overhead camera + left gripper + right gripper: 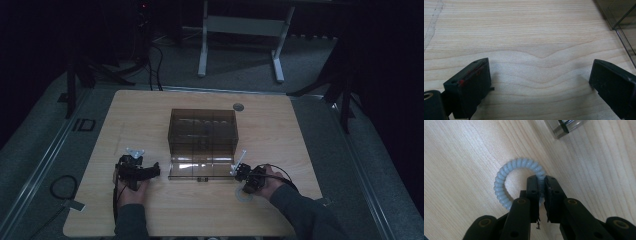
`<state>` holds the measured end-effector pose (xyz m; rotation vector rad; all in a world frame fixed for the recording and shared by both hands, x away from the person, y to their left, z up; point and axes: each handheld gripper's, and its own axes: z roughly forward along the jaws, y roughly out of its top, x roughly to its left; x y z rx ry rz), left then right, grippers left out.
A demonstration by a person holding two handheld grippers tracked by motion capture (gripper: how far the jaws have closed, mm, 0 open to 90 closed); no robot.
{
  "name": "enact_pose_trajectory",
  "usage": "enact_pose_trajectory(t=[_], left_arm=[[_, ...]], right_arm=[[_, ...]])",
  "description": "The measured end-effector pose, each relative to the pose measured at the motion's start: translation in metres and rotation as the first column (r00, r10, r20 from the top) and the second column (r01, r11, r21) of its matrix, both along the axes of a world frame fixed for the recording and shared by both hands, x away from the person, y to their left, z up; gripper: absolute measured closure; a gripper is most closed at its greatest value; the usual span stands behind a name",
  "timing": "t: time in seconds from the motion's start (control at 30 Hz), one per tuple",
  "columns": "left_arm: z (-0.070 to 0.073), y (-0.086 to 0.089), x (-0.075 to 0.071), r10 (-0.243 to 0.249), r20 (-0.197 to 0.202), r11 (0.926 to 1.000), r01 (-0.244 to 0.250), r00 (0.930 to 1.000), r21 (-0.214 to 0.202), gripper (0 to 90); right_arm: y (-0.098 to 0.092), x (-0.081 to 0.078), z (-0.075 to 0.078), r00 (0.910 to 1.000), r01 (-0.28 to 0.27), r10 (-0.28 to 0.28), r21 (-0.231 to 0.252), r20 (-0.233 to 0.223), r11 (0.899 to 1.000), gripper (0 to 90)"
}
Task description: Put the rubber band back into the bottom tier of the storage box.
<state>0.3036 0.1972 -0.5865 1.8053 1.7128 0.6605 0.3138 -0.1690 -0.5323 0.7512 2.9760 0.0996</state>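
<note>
Down on the wooden table [150,210], the right gripper [541,187] has its jaws pinched on one side of a pale blue spiral hair tie [501,182], which lies flat on the wood just in front of the smoky transparent box [202,132] with its front flap folded down. Over at the near left, the left gripper [540,77] sits low above bare tabletop, jaws spread wide with nothing between them, the box's edge just beyond its right jaw.
</note>
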Motion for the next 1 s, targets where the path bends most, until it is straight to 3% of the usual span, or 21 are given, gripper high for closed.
enact_pose_trajectory(t=[0.5, 1.0], left_arm=[[0.000, 0.000, 0.000, 0.000, -0.001, 1.0000, 0.000, 1.0000, 0.001, 3.9], [0.000, 0.000, 0.000, 0.000, 0.000, 1.0000, 0.000, 1.0000, 0.000, 3.9]], right_arm=[[-0.003, 0.004, 0.015, 1.0000, -0.002, 0.001, 0.050, 0.009, 0.999, 82.4], [-0.008, 0.008, 0.033, 0.9993, -0.006, 0.005, 0.038, 0.036, 0.999, 82.4]])
